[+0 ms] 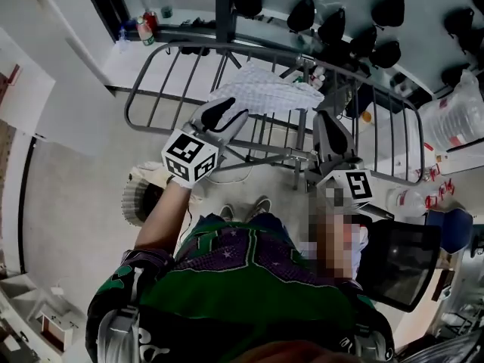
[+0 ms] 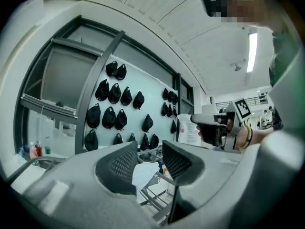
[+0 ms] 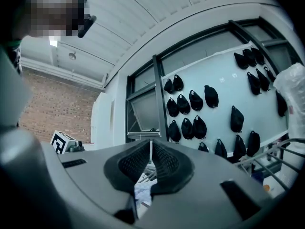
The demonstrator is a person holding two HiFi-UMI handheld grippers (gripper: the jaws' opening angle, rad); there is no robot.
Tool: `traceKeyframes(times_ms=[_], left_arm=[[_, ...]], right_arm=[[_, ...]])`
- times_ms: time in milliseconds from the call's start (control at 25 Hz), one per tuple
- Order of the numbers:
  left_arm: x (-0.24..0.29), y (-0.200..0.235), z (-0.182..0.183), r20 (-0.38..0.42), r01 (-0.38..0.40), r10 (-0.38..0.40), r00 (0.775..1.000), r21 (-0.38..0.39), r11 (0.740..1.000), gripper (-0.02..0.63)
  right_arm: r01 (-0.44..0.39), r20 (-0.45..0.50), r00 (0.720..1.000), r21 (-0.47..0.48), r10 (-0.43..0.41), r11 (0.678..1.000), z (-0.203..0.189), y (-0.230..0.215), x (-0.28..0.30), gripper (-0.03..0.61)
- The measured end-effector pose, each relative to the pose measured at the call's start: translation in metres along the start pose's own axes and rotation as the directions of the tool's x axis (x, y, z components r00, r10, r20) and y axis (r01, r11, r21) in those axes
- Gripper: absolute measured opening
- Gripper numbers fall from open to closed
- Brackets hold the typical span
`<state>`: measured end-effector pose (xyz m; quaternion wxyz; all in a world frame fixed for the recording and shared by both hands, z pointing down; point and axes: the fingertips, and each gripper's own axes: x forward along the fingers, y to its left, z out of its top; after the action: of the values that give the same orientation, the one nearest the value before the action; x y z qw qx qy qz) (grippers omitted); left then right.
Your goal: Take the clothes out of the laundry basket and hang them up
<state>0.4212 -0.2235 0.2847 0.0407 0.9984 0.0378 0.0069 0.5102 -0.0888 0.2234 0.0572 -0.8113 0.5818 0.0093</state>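
Observation:
A white cloth [image 1: 266,89] lies draped over the top bars of a grey metal drying rack [image 1: 189,49]. My left gripper [image 1: 236,108] is held level at the cloth's near edge, jaws open, nothing between them. In the left gripper view the left gripper [image 2: 150,151] frames the white cloth [image 2: 144,174] through its gap. My right gripper [image 1: 330,121] is to the right of the cloth, above the rack's frame, shut and empty. The right gripper [image 3: 151,144] shows its pads pressed together. A pale laundry basket [image 1: 139,197] stands on the floor under the left arm; its contents are hidden.
Several black caps [image 1: 333,25] hang on the wall behind the rack. Bottles [image 1: 144,29] stand on a ledge at the far left. A clear plastic bag [image 1: 460,116] and a dark screen-like panel [image 1: 401,262] are at the right.

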Motion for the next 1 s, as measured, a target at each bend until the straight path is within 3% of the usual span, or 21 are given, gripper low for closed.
traceKeyframes(times_ms=[120, 280, 560, 760, 1000], left_arm=[[-0.026, -0.001, 0.006, 0.026, -0.062, 0.062, 0.998, 0.006, 0.998, 0.170], [-0.053, -0.011, 0.000, 0.043, -0.125, 0.127, 0.991, -0.043, 0.991, 0.169], [-0.097, -0.065, 0.008, 0.066, -0.248, 0.250, 0.966, -0.036, 0.968, 0.161], [-0.138, -0.110, 0.011, 0.098, -0.382, 0.382, 0.919, -0.023, 0.924, 0.149], [-0.195, -0.154, 0.009, 0.080, -0.511, 0.510, 0.856, -0.006, 0.859, 0.144]], right_arm=[[-0.018, -0.003, 1.000, -0.004, 0.018, 1.000, 0.002, 0.007, -0.009, 0.005], [-0.075, 0.007, 0.997, -0.003, 0.075, 0.997, 0.006, 0.020, -0.022, 0.005], [-0.199, 0.029, 0.980, 0.010, 0.199, 0.980, 0.018, 0.039, -0.065, 0.005], [-0.278, 0.029, 0.961, 0.031, 0.277, 0.960, 0.012, 0.044, -0.110, 0.004], [-0.364, 0.030, 0.931, 0.089, 0.363, 0.927, -0.004, 0.061, -0.145, 0.003]])
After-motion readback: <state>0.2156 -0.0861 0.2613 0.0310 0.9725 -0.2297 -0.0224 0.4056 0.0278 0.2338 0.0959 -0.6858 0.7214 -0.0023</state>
